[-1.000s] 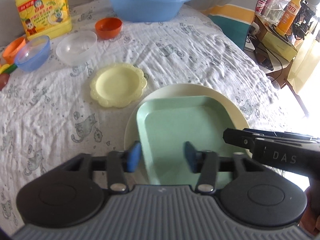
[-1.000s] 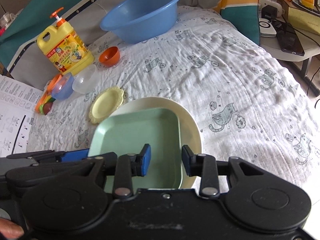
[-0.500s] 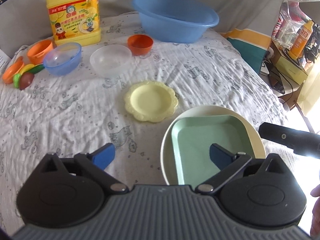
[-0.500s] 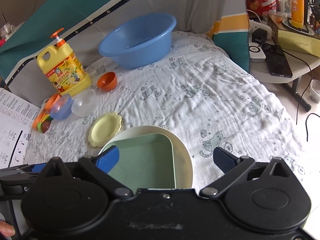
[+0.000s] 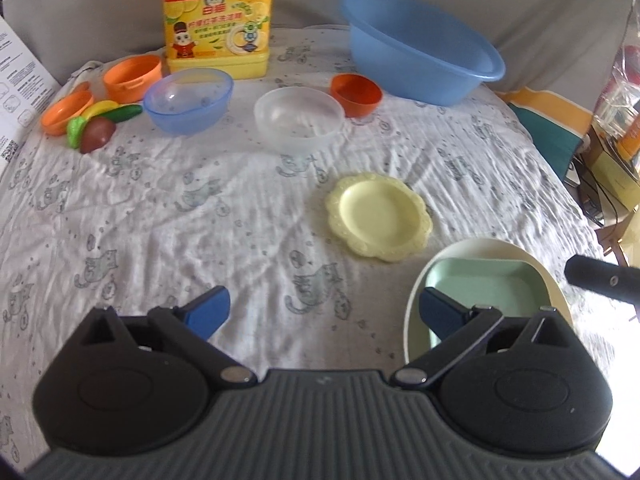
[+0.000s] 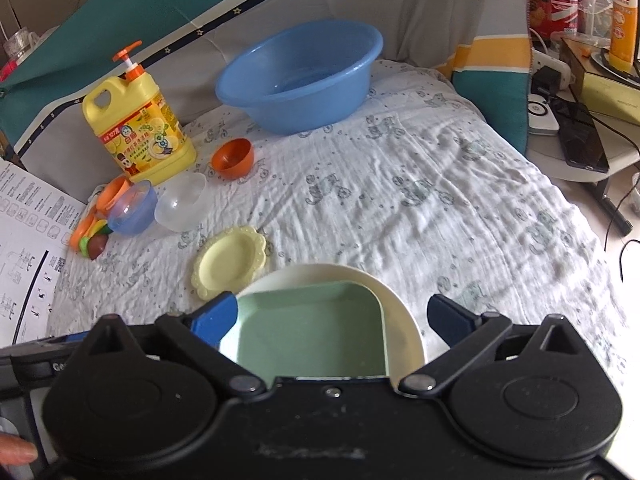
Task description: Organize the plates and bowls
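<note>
We see a yellow detergent jug (image 6: 138,128) with a pump top standing at the back of the cat-print sheet (image 6: 420,208). Beside it lie toy vegetables (image 5: 100,124). A printed paper sheet (image 6: 28,240) lies at the left edge, and a phone (image 6: 580,136) rests on the side table (image 6: 560,164).

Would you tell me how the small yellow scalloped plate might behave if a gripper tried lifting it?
The yellow plate looks thin, probably light and stiff. Lying flat on the soft cloth, its low rim may be hard to get under, and it could slide.
</note>
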`<move>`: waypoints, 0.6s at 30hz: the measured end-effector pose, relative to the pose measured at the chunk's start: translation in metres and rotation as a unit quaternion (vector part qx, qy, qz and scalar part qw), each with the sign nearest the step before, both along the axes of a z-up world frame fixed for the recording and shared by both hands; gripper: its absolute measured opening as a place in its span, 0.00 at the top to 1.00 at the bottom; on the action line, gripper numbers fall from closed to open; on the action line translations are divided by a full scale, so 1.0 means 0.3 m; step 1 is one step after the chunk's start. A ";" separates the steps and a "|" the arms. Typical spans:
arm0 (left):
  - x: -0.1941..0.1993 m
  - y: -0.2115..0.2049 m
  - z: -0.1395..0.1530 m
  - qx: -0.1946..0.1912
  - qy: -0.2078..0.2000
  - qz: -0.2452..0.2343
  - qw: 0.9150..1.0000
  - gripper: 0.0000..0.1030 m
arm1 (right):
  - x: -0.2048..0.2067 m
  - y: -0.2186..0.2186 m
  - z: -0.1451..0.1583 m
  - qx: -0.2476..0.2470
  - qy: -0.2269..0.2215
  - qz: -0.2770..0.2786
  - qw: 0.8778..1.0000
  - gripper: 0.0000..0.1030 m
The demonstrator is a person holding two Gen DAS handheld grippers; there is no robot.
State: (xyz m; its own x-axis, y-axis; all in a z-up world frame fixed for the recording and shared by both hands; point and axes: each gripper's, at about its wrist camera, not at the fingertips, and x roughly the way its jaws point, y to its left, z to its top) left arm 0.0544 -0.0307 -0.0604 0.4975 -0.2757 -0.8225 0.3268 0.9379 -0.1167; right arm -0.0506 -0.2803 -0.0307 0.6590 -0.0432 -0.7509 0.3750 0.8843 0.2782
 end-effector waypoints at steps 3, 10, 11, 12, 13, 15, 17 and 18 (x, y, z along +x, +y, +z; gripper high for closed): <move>0.033 0.012 -0.009 -0.001 -0.004 0.005 1.000 0.00 | 0.062 0.002 0.016 0.002 -0.006 0.007 1.000 0.00; 0.106 0.001 -0.038 0.001 -0.011 -0.001 1.000 0.00 | 0.230 0.016 0.001 0.019 0.002 0.025 1.000 0.01; 0.116 -0.003 -0.044 0.001 -0.011 -0.002 1.000 0.00 | 0.254 0.020 -0.008 0.022 0.005 0.028 0.999 0.04; 0.128 -0.009 -0.049 0.000 -0.009 -0.004 1.000 0.00 | 0.276 0.024 -0.017 0.024 0.008 0.031 0.999 0.05; 0.137 -0.014 -0.055 -0.002 -0.008 -0.007 1.000 0.00 | 0.294 0.028 -0.025 0.027 0.010 0.035 0.999 0.08; 0.154 -0.026 -0.064 -0.005 -0.005 -0.014 1.000 0.00 | 0.331 0.036 -0.047 0.034 0.014 0.038 0.999 0.14; 0.168 -0.039 -0.073 -0.007 -0.003 -0.021 1.000 0.01 | 0.364 0.041 -0.070 0.040 0.019 0.039 0.998 0.20; 0.174 -0.045 -0.078 -0.009 -0.002 -0.024 1.000 0.01 | 0.374 0.044 -0.079 0.042 0.020 0.041 0.998 0.22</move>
State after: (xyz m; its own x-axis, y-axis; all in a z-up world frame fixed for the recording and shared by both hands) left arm 0.1065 -0.0442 -0.0837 0.4871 -0.3140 -0.8149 0.3713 0.9190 -0.1322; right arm 0.0617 -0.2670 -0.0545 0.6266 0.0728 -0.7759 0.3154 0.8868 0.3378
